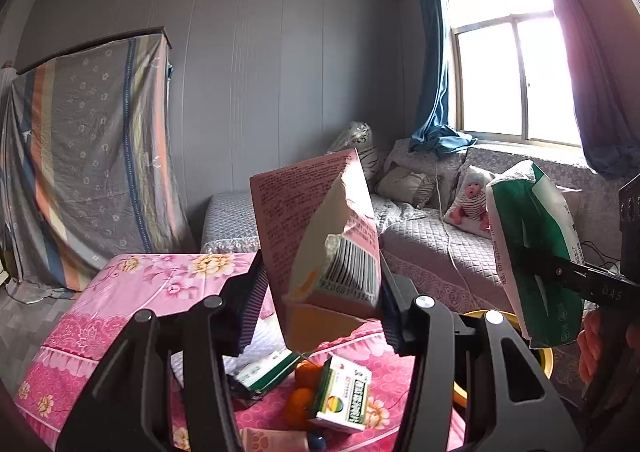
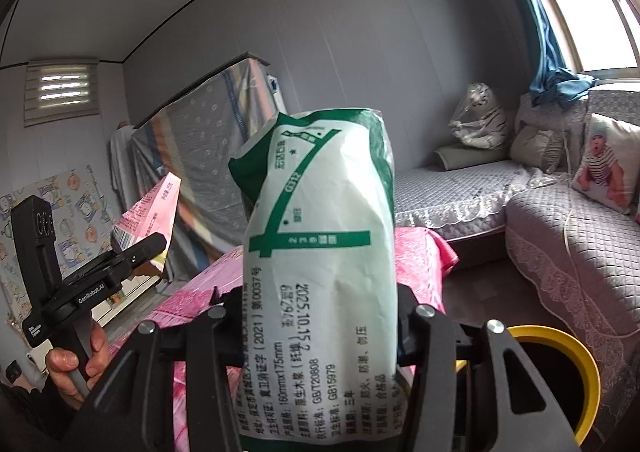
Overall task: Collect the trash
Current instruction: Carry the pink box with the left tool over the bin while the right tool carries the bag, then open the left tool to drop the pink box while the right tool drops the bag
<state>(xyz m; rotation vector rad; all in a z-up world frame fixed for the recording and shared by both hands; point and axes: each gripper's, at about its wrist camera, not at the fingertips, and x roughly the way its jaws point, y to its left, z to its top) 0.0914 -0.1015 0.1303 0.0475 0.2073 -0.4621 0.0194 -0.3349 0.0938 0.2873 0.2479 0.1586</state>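
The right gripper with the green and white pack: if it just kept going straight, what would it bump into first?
Probably nothing near. The right gripper, shut on the pack, points over the pink table toward the far wall. Depth is hard to judge.

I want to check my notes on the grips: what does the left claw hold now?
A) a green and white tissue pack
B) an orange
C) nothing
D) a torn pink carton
D: the left claw is shut on the torn pink carton, its pads pressing both sides.
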